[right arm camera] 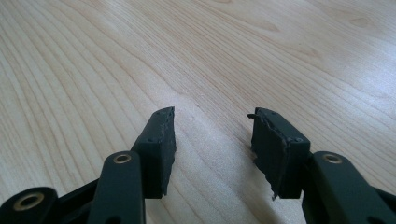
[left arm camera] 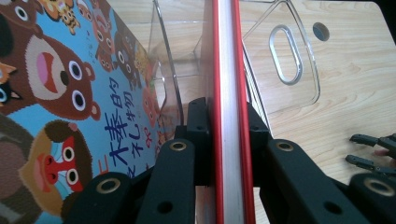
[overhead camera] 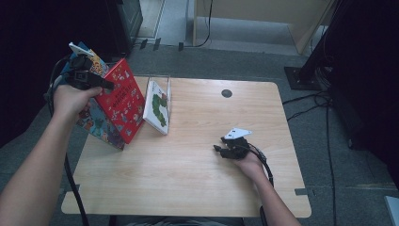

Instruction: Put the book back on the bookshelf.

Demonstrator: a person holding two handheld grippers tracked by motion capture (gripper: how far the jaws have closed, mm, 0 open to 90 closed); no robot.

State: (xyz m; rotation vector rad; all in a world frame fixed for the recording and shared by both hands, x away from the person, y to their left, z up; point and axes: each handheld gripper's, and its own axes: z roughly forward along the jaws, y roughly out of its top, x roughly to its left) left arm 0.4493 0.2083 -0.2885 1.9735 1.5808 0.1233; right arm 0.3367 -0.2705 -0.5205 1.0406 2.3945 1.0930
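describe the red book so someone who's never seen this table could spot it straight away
Start at the wooden table and look to its left edge, where books lean by a clear plastic holder. The red book is the one clamped in the left hand-held gripper. Its solid red cover sets it apart from the blue animal book and the white caterpillar book.

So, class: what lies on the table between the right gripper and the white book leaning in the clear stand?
Bare wood: the high view shows nothing between right gripper and white book.

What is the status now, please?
Left tongs shut on red book, lifted by the clear rack. Right tongs open, low over table. Blue book close beside.
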